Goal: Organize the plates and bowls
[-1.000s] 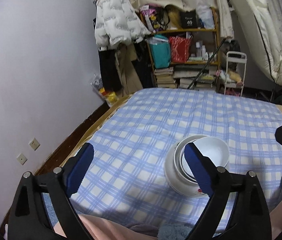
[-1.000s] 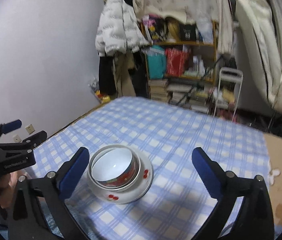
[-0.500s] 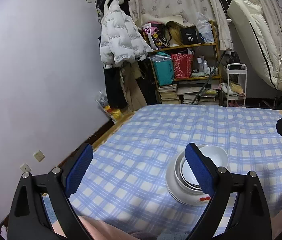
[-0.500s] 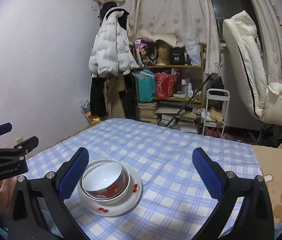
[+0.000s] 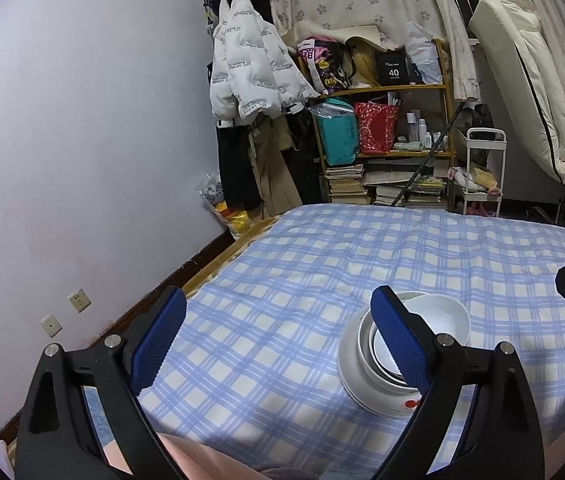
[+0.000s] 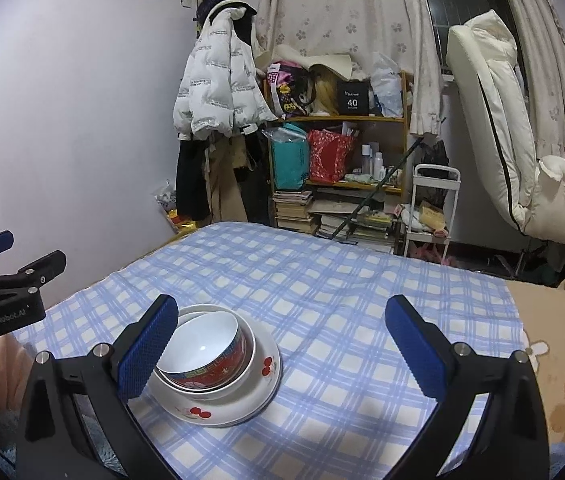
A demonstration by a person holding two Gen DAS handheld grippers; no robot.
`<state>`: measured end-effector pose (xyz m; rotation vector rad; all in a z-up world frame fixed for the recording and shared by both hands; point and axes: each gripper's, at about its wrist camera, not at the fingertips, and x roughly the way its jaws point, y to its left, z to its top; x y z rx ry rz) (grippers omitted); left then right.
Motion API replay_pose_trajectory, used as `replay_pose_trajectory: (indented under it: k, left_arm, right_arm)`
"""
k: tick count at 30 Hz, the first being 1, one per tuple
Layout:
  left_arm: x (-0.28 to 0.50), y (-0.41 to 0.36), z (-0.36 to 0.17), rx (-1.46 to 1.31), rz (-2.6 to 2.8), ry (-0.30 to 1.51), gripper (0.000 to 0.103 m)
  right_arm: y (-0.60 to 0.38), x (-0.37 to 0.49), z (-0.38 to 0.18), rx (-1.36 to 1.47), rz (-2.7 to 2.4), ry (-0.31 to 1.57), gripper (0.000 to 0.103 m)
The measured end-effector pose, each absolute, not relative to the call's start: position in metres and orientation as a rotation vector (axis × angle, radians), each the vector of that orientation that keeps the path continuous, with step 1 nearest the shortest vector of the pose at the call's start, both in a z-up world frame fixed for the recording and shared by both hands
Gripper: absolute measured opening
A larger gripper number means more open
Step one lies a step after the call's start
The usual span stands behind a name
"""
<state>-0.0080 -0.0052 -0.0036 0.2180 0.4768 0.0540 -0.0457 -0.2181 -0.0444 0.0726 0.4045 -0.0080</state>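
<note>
A white plate (image 6: pixel 264 380) with red cherry marks lies on the blue checked cloth (image 6: pixel 322 280). On it a white bowl (image 6: pixel 248 356) holds a smaller bowl (image 6: pixel 202 344) with a red patterned outside, tilted. In the left wrist view the same plate (image 5: pixel 348 372) and nested bowls (image 5: pixel 442 316) sit behind the right finger. My left gripper (image 5: pixel 278 340) is open and holds nothing. My right gripper (image 6: pixel 280 352) is open too, with the stack near its left finger, untouched. The left gripper (image 6: pixel 6 276) also shows at the left edge of the right wrist view.
A cluttered shelf (image 6: pixel 338 152), a hanging white jacket (image 6: pixel 218 92) and a small white cart (image 6: pixel 434 208) stand beyond the table's far edge. A white recliner (image 6: pixel 522 152) is at the right, a wall (image 5: pixel 82 140) close on the left. A floral beige cloth (image 6: pixel 562 340) adjoins the checked one.
Both grippers have drawn back and tilted up, so more of the room shows. The stacked bowls and plate have stayed in place.
</note>
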Motion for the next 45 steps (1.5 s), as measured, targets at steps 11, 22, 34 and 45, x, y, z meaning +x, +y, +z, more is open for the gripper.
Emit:
replay_pose_trajectory:
  k: [11, 22, 34, 45]
  left_arm:
    - [-0.0064, -0.0048, -0.0055, 0.219, 0.04, 0.485, 0.092]
    - [-0.0052, -0.0043, -0.0067, 0.221, 0.042, 0.486, 0.092]
    - [-0.0048, -0.0031, -0.0074, 0.225, 0.044, 0.484, 0.092]
    - [-0.0031, 0.0021, -0.0107, 0.223, 0.044, 0.483, 0.092]
  right_arm:
    - [-0.2214, -0.0484, -0.0457, 0.082, -0.04, 0.397, 0.103]
    - [-0.2257, -0.0487, -0.0447, 0.099, -0.066, 0.398, 0.103]
    - [-0.2258, -0.0487, -0.0445, 0.1, -0.065, 0.398, 0.103]
    - [-0.2255, -0.0486, -0.0441, 0.099, -0.066, 0.398, 0.103]
